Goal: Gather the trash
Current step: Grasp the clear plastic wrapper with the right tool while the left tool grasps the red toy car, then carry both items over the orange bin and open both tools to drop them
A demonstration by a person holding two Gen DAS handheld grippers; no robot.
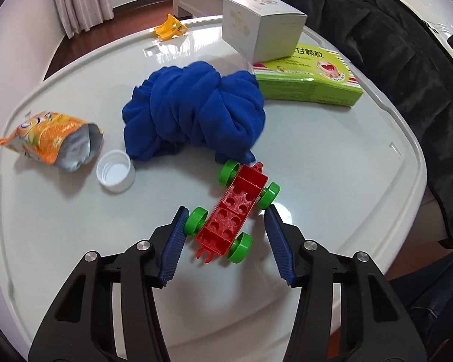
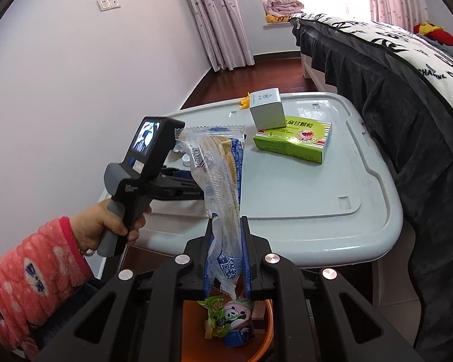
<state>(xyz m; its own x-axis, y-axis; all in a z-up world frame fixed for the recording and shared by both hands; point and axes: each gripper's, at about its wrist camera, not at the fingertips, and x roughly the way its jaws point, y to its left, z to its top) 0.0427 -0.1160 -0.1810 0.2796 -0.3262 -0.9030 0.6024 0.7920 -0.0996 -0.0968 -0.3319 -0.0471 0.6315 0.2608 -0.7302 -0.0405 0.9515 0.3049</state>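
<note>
A red toy car (image 1: pixel 237 211) with green wheels lies on the white table (image 1: pixel 347 181). My left gripper (image 1: pixel 226 211) is shut on it, one blue pad against a rear wheel and the other against a front wheel. An opened orange snack pouch (image 1: pixel 51 138) and a white bottle cap (image 1: pixel 115 175) lie to its left. My right gripper (image 2: pixel 228 221) is shut on a clear plastic wrapper (image 2: pixel 223 175) with blue and yellow print. It holds the wrapper over an orange bin (image 2: pixel 262 341) that has other wrappers in it.
A crumpled blue cloth (image 1: pixel 193 111) sits mid-table. Behind it are a white box (image 1: pixel 262 27) and a green medicine box (image 1: pixel 311 78). A yellow piece (image 1: pixel 170 27) lies at the far edge. A dark bed cover (image 2: pixel 407 120) hangs along the table's right side. A pink sleeve (image 2: pixel 30 274) is at lower left.
</note>
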